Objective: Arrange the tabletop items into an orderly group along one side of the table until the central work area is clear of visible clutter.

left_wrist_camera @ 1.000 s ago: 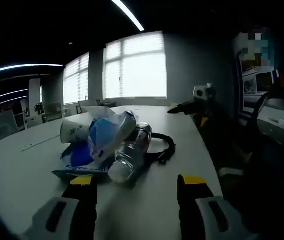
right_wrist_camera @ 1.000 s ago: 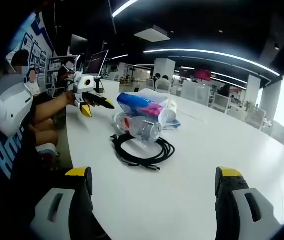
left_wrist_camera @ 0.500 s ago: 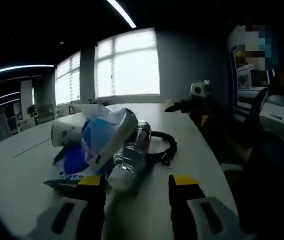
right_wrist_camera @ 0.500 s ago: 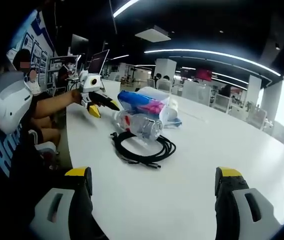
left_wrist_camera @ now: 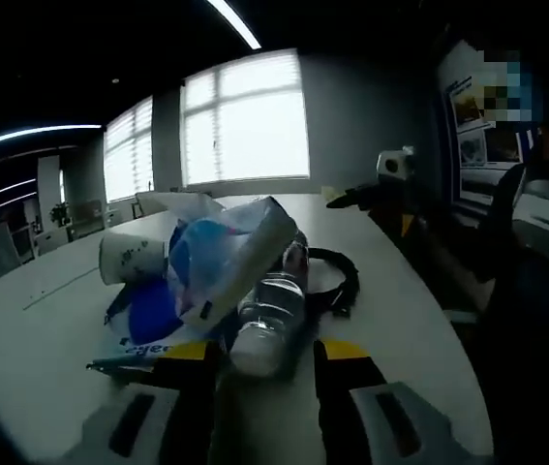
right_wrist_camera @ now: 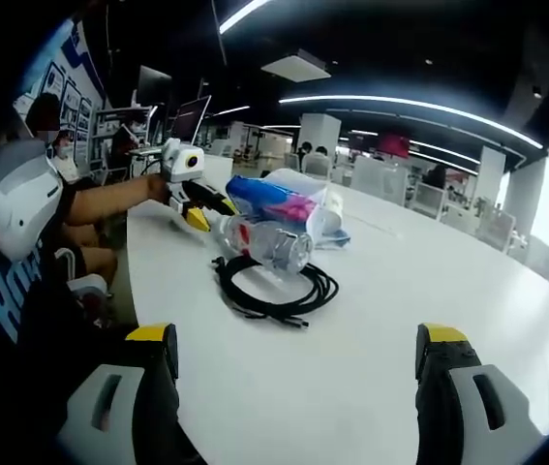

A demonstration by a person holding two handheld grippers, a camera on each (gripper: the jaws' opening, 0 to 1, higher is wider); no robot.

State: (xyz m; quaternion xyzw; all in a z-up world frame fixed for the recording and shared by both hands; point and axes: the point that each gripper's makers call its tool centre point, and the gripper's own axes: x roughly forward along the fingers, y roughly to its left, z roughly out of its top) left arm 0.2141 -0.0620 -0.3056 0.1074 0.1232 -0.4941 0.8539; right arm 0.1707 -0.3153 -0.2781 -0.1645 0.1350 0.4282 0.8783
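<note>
A clear plastic bottle (left_wrist_camera: pixel 269 310) with a red label lies on its side on the white table (left_wrist_camera: pixel 405 334). Its near end sits between the fingertips of my left gripper (left_wrist_camera: pixel 265 351), which is partly closed but still open, with gaps on both sides. A blue-and-white plastic bag (left_wrist_camera: pixel 221 252) rests on and beside the bottle. A paper cup (left_wrist_camera: pixel 129 260) lies to its left, and a black cable coil (left_wrist_camera: pixel 337 281) lies behind it. In the right gripper view, the left gripper (right_wrist_camera: pixel 201 203) meets the bottle (right_wrist_camera: pixel 269 244) beside the bag (right_wrist_camera: pixel 279 201) and cable (right_wrist_camera: pixel 274 291). My right gripper (right_wrist_camera: pixel 298 334) stands wide open and holds nothing.
The right gripper (left_wrist_camera: pixel 366 194) hovers over the table's far edge in the left gripper view. A person's arm (right_wrist_camera: pixel 109 203) holds the left gripper, and the body sits close along the table edge (right_wrist_camera: pixel 143 291). Bare tabletop (right_wrist_camera: pixel 429 281) stretches right of the pile. Chairs and desks stand beyond.
My left gripper has moved forward to the bottle, and its jaws have narrowed around the bottle's near end. The right gripper has stayed still and wide open.
</note>
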